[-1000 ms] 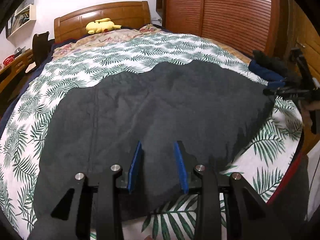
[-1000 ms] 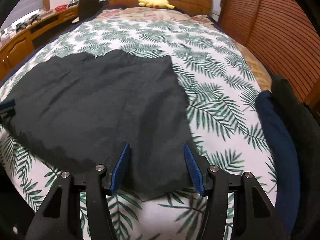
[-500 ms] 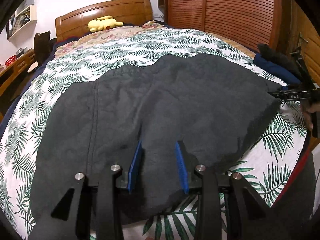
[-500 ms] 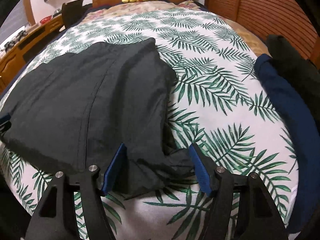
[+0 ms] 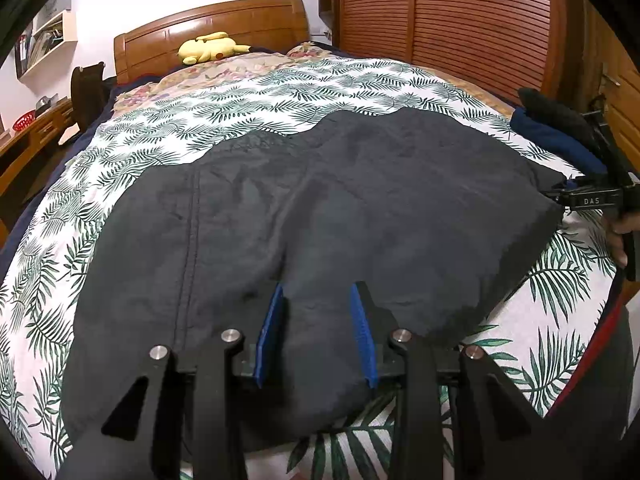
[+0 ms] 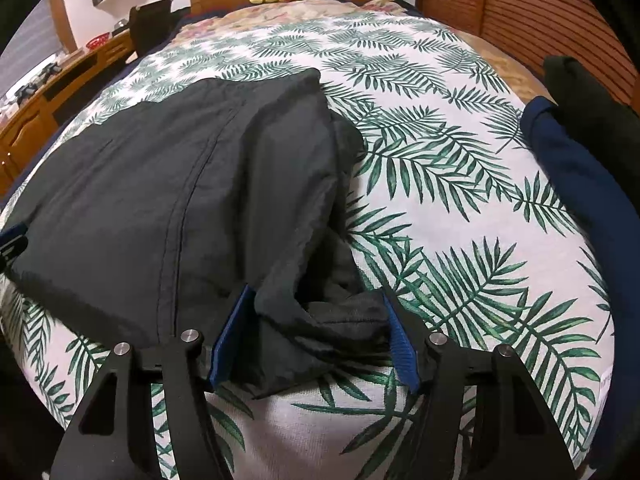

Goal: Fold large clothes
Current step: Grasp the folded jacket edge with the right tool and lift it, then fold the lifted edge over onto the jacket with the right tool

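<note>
A large dark grey garment (image 5: 320,220) lies spread flat on the palm-leaf bedspread (image 5: 280,96). My left gripper (image 5: 316,300) is open, its blue pads (image 5: 272,320) straddling the garment's near edge. The garment also shows in the right wrist view (image 6: 200,192), where its right corner is bunched up. My right gripper (image 6: 316,308) is open, with that bunched corner (image 6: 340,320) lying between its pads. The right gripper also shows in the left wrist view (image 5: 592,196) at the garment's far right corner.
A folded navy cloth (image 6: 580,184) and a black cloth (image 6: 588,92) lie along the bed's right edge. A yellow plush toy (image 5: 210,48) sits by the wooden headboard (image 5: 208,28). A wooden wardrobe (image 5: 460,24) stands on the right, a desk (image 6: 52,96) on the left.
Both grippers have moved forward over the garment's near edge. The right corner of the garment has bunched up between the right gripper's pads. Both grippers stay open.
</note>
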Demonstrator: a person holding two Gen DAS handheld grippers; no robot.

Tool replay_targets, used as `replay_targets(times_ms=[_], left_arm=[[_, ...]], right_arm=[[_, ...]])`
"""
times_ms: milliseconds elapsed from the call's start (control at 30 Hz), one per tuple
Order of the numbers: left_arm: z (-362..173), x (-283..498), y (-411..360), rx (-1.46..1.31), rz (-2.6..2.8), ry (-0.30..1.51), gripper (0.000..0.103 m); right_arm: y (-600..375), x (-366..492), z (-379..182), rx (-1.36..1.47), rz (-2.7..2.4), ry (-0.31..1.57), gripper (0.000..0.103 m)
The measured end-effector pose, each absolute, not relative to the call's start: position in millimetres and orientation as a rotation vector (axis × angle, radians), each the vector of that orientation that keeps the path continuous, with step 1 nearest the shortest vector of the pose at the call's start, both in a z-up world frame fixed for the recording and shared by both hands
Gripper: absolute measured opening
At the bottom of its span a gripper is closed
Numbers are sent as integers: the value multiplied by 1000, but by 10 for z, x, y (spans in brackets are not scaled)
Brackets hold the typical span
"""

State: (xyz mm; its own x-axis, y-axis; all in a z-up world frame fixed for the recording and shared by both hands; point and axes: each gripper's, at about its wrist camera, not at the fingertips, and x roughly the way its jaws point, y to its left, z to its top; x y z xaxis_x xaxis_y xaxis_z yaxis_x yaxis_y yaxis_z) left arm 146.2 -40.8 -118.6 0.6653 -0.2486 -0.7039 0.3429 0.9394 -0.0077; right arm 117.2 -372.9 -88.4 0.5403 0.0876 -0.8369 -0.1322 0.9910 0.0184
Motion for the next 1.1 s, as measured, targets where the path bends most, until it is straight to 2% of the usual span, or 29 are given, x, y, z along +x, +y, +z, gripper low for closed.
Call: replay_targets(times_ms=[67,133,200,300,633,867,1100], left_arm=[[-1177,1463,-407,130,-336,775,33],[-1181,1465,-409,128,-335,775,33],[-1179,1463,-407,127,-336,774,33],[-1154,1452,-376,121,-337,773,33],[-925,1241,72,63,-303,707,34],[-812,1049,524,7,-272,660,34],[-766,843,1024,-56,-203,629,34]], right_arm=[[-3733,1172,-884,-47,131,991,64],[-3729,1169,-882,-44,142,993,57],[-3712,1159,-876,-30,182,999,36],[-3667,1139,-834,-14,211,1009,21],[-3275,1037,-75,-40,222,819,14],[-2518,1103,380,-120,303,712,12],[-1550,1213,506,-194,437,642,11]])
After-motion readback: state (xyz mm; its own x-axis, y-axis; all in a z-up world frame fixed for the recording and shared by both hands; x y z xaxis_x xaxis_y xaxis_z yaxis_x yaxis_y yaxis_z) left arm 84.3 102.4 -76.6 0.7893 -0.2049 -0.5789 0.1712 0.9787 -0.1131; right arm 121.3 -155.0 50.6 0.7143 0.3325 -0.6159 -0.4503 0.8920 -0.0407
